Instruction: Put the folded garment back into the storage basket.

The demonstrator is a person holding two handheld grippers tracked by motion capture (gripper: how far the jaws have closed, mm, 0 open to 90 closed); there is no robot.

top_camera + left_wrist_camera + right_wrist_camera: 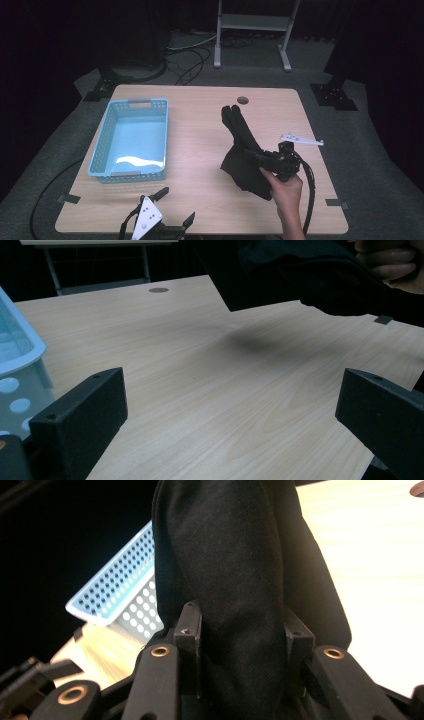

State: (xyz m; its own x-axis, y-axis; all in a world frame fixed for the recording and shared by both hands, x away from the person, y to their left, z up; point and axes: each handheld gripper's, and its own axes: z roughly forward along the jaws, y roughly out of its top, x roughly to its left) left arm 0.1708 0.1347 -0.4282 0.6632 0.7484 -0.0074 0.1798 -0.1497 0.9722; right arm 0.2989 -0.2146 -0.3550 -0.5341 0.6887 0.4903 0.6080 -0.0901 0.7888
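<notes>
Garment: black soft fabric cloth (pixel 243 150), at 3 o'clock on the pale wooden tabletop (pixel 200 150), partly lifted.
Right gripper (pixel 242 640): clamped on cloth.
Left gripper (pixel 172 207): jaws wide, empty, 6 o'clock.
Basket: light-blue perforated plastic basket (pixel 100 150), 9 o'clock.

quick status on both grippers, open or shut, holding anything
Left gripper: open, holding nothing, fingers wide apart over the table.
Right gripper: shut on the black cloth, a fold bunched between its fingers.

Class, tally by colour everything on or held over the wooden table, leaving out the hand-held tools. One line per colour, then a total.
Black: 1, the black cloth, gripped by the right tool
Light blue: 1, the perforated basket
White: 1, the small flat bracket near the right edge
Total: 3
</notes>
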